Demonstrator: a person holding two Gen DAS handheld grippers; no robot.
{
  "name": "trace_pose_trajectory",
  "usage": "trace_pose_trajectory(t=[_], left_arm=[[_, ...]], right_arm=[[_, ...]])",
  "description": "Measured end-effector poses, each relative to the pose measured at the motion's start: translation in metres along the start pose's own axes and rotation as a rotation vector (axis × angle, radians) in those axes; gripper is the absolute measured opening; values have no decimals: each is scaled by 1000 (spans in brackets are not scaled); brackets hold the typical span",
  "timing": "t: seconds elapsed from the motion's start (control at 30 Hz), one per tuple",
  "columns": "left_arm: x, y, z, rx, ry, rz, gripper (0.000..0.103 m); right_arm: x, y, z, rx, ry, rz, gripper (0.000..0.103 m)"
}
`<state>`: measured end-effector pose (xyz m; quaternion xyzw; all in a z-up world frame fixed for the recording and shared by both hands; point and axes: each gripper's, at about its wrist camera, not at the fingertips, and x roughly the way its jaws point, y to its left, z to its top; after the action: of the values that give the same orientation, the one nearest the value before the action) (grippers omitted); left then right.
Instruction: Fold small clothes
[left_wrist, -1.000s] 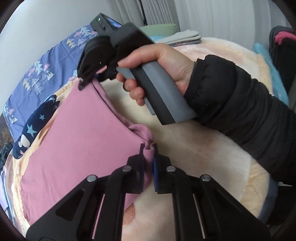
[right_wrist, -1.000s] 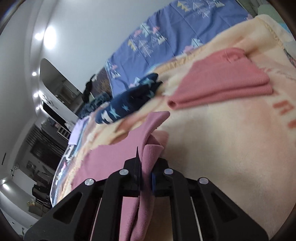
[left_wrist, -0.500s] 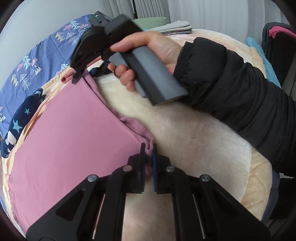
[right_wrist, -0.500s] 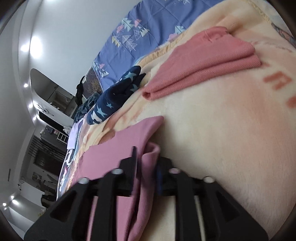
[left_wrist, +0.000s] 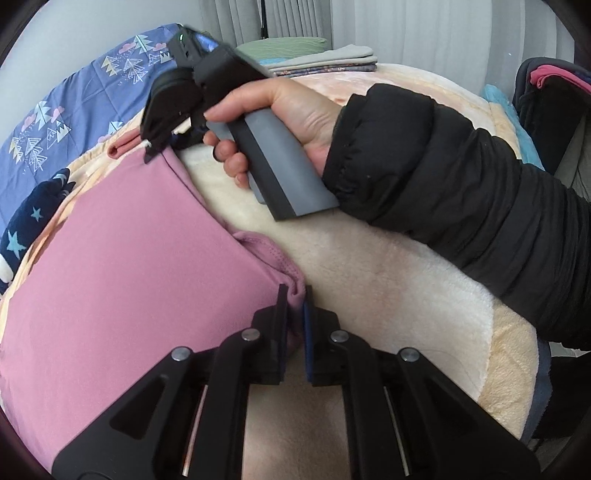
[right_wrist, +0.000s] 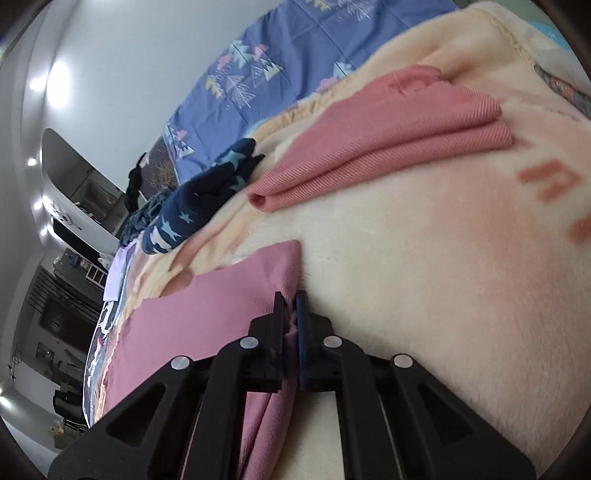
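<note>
A mauve pink garment (left_wrist: 125, 266) lies spread on a cream fleece blanket (left_wrist: 388, 280). My left gripper (left_wrist: 295, 295) is shut on its near corner, low over the blanket. My right gripper (left_wrist: 155, 147), held by a hand in a black sleeve, is shut on the far corner of the same edge. In the right wrist view the right gripper (right_wrist: 290, 299) pinches a fold of the pink garment (right_wrist: 207, 317), which lies flat to the left of it.
A folded coral-pink garment (right_wrist: 388, 136) and a navy star-print garment (right_wrist: 199, 199) lie further back on the blanket. A blue patterned quilt (left_wrist: 81, 99) lies beyond. Folded cloths (left_wrist: 321, 59) are stacked at the far end. A dark bag (left_wrist: 550, 107) stands at the right.
Both grippers have lowered the held edge of the pink garment toward the blanket. The garment now lies flatter and more spread out. Both grips stay shut.
</note>
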<state>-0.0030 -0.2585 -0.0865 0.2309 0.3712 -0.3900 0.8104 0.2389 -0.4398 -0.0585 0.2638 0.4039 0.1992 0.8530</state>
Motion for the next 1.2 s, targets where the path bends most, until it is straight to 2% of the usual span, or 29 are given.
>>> trace_pose_trajectory(t=[0.07, 0.17, 0.23, 0.27, 0.33, 0.4, 0.43, 0.5, 0.57, 0.63, 0.67, 0.7, 0.77, 0.87, 0.93, 0.97, 1.1, 1.2], left_arm=[[-1, 1, -1, -12, -10, 0, 7], [-10, 3, -4, -36, -39, 7, 12], [-25, 9, -7, -82, -68, -16, 21], [-32, 13, -9, -105, -78, -26, 33], [-52, 23, -15, -156, -116, -58, 37], [-73, 38, -25, -211, -147, -71, 43], [-85, 49, -34, -246, -159, -45, 46], [-101, 66, -51, -301, -171, 21, 49], [-121, 90, -78, -392, -177, 110, 50], [-143, 114, -107, -489, -183, 187, 50], [-160, 130, -127, -553, -199, 241, 50], [-173, 140, -143, -603, -215, 286, 50], [-203, 163, -180, -712, -244, 394, 50], [-236, 188, -227, -847, -270, 500, 50], [-254, 194, -251, -900, -295, 522, 49], [-258, 196, -256, -909, -303, 527, 49], [-265, 199, -282, -930, -305, 530, 49], [-266, 204, -298, -954, -318, 523, 49]], right_arm=[[-6, -1, -2, 9, -20, 16, 14], [-26, -2, -4, 75, -96, 26, 17], [-47, 2, -11, 76, -136, 42, 19], [-56, 9, -17, 53, -134, 76, 19], [-72, 26, -34, -22, -101, 148, 19], [-81, 50, -61, -146, -46, 158, 19], [-80, 58, -74, -198, -15, 138, 20], [-65, 64, -98, -283, 69, -22, 18], [-63, 64, -100, -263, 78, -108, 5], [-73, 81, -97, -292, 28, -263, 12], [-82, 100, -100, -348, -36, -381, 12], [-90, 118, -103, -397, -71, -390, 12], [-100, 160, -115, -488, -80, -254, 15], [-95, 228, -155, -698, -69, -146, 26], [-78, 269, -189, -853, -26, -77, 29], [-65, 292, -217, -961, 4, -34, 32], [-25, 341, -281, -1182, 49, -22, 35], [6, 369, -308, -1300, 89, -33, 44]])
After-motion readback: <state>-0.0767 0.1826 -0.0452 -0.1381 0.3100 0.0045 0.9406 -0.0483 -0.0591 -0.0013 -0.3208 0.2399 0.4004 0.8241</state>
